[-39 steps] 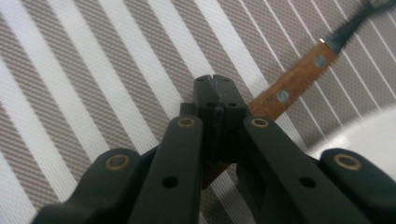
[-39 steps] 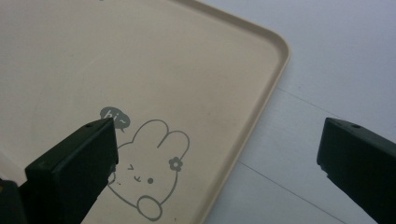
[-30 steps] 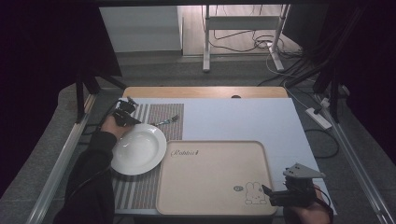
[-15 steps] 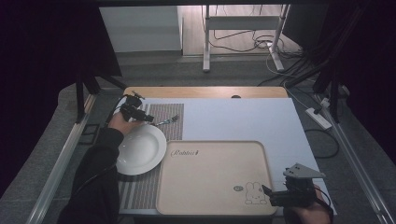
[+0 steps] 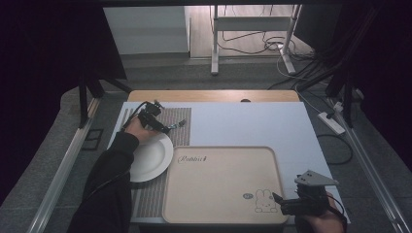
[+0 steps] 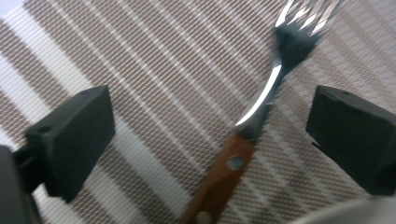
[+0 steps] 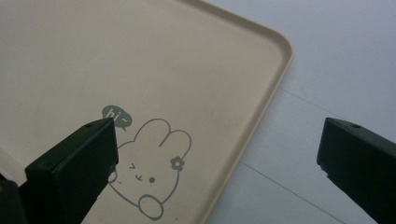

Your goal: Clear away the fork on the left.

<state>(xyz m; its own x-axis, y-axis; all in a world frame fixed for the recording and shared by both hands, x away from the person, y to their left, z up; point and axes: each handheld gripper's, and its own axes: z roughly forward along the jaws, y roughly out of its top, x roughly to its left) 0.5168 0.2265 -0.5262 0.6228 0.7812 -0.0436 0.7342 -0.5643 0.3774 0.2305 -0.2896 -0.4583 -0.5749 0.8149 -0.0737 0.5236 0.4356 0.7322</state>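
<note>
We lower left gripper point(image 6: 210, 135), jaws just opened wide, around wooden-handled fork point(image 6: 254, 116) at 12 o'clock of plate point(image 5: 148, 158) (center handle first); right gripper point(image 7: 217, 163) wide, empty.

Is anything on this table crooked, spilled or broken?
Nothing looks spilled or broken. The only thing slightly askew is the fork, which lies slanted across the stripes of the placemat beyond the white plate. The open left gripper sits over it, jaws either side. The beige tray sits square.

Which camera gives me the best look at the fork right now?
The left gripper view: the fork lies close up on the placemat, wooden handle and tines plain. The high view shows it small.
</note>
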